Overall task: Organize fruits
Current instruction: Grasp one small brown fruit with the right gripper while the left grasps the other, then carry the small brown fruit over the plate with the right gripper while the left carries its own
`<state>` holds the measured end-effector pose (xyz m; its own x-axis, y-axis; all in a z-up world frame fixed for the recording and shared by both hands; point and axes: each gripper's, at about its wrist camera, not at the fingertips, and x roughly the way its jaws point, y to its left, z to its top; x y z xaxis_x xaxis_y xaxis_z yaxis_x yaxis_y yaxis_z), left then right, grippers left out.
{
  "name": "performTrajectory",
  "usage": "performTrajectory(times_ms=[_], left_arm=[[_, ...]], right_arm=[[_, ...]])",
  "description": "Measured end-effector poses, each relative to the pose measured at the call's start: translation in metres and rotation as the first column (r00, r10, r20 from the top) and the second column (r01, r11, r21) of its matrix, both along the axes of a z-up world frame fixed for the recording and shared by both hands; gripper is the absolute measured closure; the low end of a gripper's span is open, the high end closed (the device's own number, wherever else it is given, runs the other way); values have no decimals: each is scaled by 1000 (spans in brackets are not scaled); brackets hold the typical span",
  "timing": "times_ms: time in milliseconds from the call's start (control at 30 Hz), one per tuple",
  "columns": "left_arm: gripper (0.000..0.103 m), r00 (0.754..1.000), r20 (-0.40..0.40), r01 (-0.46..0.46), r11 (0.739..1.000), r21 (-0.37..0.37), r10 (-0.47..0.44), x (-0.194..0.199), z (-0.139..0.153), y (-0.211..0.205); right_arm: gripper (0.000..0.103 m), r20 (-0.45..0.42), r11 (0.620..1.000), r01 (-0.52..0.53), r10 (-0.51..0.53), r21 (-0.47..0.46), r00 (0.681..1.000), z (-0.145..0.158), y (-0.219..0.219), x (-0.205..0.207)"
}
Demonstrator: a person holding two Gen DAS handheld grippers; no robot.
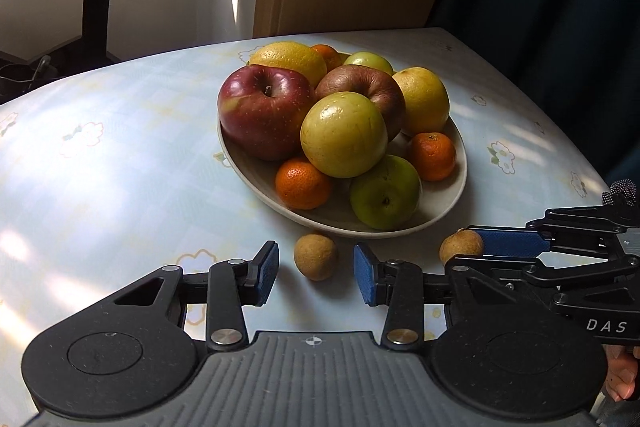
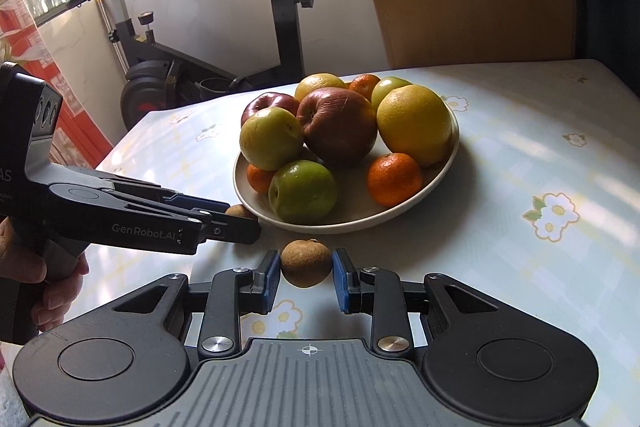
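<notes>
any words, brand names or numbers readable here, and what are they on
"D A S" on the right gripper body, seen from the left wrist camera.
"GenRobot.AI" on the side of the left gripper, seen from the right wrist camera.
"AS", cut off, on its handle block; the small print below is too small to read.

You can read "GenRobot.AI" in white on the black side arm of your left gripper [image 2: 240, 223], left of the right tongs; "DAS" stands in white on your right gripper [image 1: 466, 247] body, right of the left tongs
</notes>
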<state>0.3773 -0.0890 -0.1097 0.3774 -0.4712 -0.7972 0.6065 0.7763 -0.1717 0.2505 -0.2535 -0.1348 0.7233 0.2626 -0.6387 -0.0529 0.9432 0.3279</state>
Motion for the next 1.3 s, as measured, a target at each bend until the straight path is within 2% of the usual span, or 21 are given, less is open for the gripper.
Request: performTrajectory(times_ms=[33, 133, 233, 800, 1300], left_arm=[[68, 1000, -3, 1, 1000, 6, -1, 0, -1, -1], [69, 1000, 0, 2, 1000, 6, -2, -1, 0, -2], [77, 1000, 1, 2, 1000, 11, -2, -1, 0, -2], [77, 1000, 18, 11, 1000, 0, -11, -6, 6, -1], [77, 986, 166, 5, 998, -64, 6, -2, 71, 2]], right_arm=[[77, 0, 1000, 1, -1, 3, 1000, 0, -1, -1], [77, -2, 1000, 2, -2, 7, 1000, -2, -1, -1], [77, -3, 1000, 4, -4, 10, 1000, -2, -1, -2], [77, 12, 1000, 15, -15, 5, 1000, 0, -3, -3], [77, 137, 996, 32, -20, -86, 990, 39, -21, 10]])
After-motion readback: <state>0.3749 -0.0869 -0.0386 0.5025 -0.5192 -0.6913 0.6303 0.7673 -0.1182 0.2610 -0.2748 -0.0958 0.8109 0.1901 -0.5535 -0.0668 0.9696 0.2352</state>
